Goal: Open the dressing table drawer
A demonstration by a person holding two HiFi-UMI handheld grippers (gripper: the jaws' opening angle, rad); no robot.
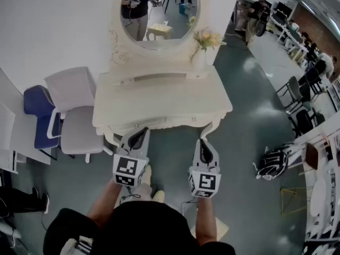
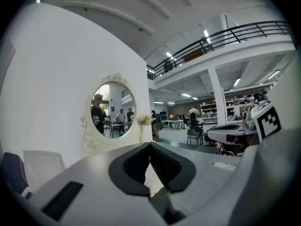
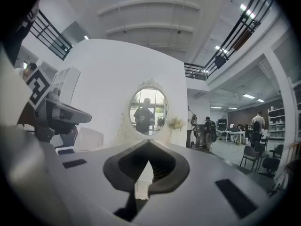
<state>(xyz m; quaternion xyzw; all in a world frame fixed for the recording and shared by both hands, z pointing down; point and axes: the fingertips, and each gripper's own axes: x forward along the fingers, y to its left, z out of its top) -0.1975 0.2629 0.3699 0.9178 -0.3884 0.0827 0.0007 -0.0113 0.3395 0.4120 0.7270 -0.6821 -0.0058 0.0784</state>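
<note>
**Head view.** A person stands before a cream dressing table [image 1: 159, 97] and holds a hand-held gripper in each hand. The left hand-held gripper [image 1: 142, 130] and the right hand-held gripper [image 1: 204, 142] lie side by side, well apart, both aimed at the front of the table. The drawer [image 1: 159, 124] sits in the front band just under the surface and is closed, flush with that band. The tip of the left hand-held gripper overlaps the front edge towards its left end. The tip of the right one lies just beside the right front corner. Whether either touches the table cannot be told. At the back of the surface stands an oval mirror [image 1: 159, 15], with a vase [image 1: 199, 60] of flowers [image 1: 207, 37] to its right. A white chair [image 1: 79, 121] and a blue chair [image 1: 38, 113] stand left of the table, and a bag [image 1: 275, 162] lies on the floor [image 1: 249, 105] at the right.

**Left gripper view.** The left hand-held gripper [image 2: 150, 144] is closed, its dark pads meeting at the tips with nothing between them. The mirror [image 2: 113, 109] shows beyond.

**Right gripper view.** The right hand-held gripper [image 3: 148, 142] is likewise closed and empty, pointing towards the mirror [image 3: 148, 111].
</note>
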